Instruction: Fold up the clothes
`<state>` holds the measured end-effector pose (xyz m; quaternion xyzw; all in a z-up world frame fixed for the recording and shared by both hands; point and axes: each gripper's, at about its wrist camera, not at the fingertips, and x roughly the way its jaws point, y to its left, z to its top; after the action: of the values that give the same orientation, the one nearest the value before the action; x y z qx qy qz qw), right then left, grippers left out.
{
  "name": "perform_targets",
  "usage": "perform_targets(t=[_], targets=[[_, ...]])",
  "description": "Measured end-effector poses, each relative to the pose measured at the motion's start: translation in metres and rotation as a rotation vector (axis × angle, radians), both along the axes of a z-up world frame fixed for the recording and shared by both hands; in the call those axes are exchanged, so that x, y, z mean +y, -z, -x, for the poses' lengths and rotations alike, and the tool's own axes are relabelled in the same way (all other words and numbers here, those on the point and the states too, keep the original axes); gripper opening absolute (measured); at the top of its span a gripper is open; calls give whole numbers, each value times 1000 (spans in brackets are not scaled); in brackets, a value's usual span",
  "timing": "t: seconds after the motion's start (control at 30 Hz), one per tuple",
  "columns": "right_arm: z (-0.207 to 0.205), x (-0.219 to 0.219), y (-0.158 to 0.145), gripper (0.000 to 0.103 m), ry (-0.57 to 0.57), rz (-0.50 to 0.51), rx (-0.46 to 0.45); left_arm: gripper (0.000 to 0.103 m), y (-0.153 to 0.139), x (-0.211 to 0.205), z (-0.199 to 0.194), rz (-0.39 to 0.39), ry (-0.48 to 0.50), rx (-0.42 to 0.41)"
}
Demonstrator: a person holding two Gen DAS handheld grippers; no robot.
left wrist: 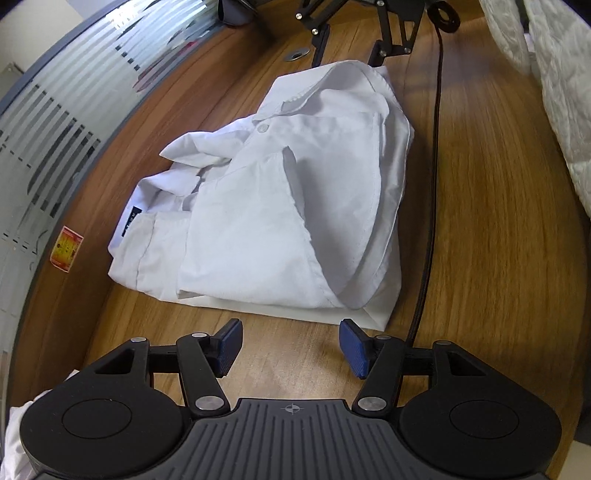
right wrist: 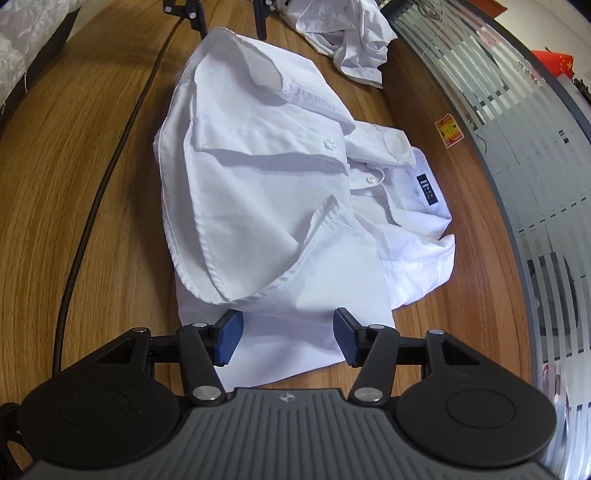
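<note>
A white button-up shirt (left wrist: 280, 206) lies folded into a rough bundle on the wooden table (left wrist: 498, 240), collar and dark label to one side. My left gripper (left wrist: 291, 345) is open just short of the bundle's near edge, with only bare wood between its blue pads. The same white shirt (right wrist: 258, 192) fills the right wrist view. My right gripper (right wrist: 288, 338) is open above the shirt's near folded layer; the cloth lies under the gap and the pads do not press on it.
A black cable (left wrist: 432, 177) runs along the table beside the shirt. A black stand (left wrist: 391, 40) is at the far end. More crumpled white clothes (right wrist: 347, 33) lie beyond. A frosted glass partition (right wrist: 517, 155) curves along the table edge. A small red sticker (left wrist: 66, 254) lies on the wood.
</note>
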<state>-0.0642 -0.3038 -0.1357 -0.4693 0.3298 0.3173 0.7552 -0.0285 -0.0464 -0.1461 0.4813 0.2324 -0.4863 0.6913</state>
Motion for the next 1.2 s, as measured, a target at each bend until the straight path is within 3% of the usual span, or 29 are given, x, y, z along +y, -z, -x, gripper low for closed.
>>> perform_targets(t=[0.17, 0.37, 0.43, 0.5, 0.6, 0.7, 0.77, 0.87, 1.0, 1.2], targets=[[6, 5, -5, 61, -52, -18, -29, 61, -14, -4, 5, 81, 43, -56], [12, 12, -2, 62, -130, 10, -48, 60, -14, -7, 16, 79, 147, -86], [13, 15, 0, 62, -153, 20, -47, 55, -10, -8, 17, 68, 162, -81], [14, 17, 4, 62, -190, 43, -51, 42, -7, -9, 16, 63, 161, -80], [17, 20, 8, 61, -263, 86, -62, 33, -6, -11, 12, 67, 131, -59], [16, 21, 8, 52, -303, 105, -42, 25, -9, -11, 12, 82, 114, -52], [14, 21, 5, 24, -308, 101, -20, 16, -12, -10, 10, 101, 103, -48], [10, 20, -5, 7, -268, 60, -4, 13, -22, -8, 5, 158, 42, -12], [-1, 15, -25, 5, -185, -26, -6, 10, -39, -6, -9, 259, -89, 62], [-28, 4, -60, 5, -102, -97, -124, 9, -72, -3, -42, 433, -291, 164]])
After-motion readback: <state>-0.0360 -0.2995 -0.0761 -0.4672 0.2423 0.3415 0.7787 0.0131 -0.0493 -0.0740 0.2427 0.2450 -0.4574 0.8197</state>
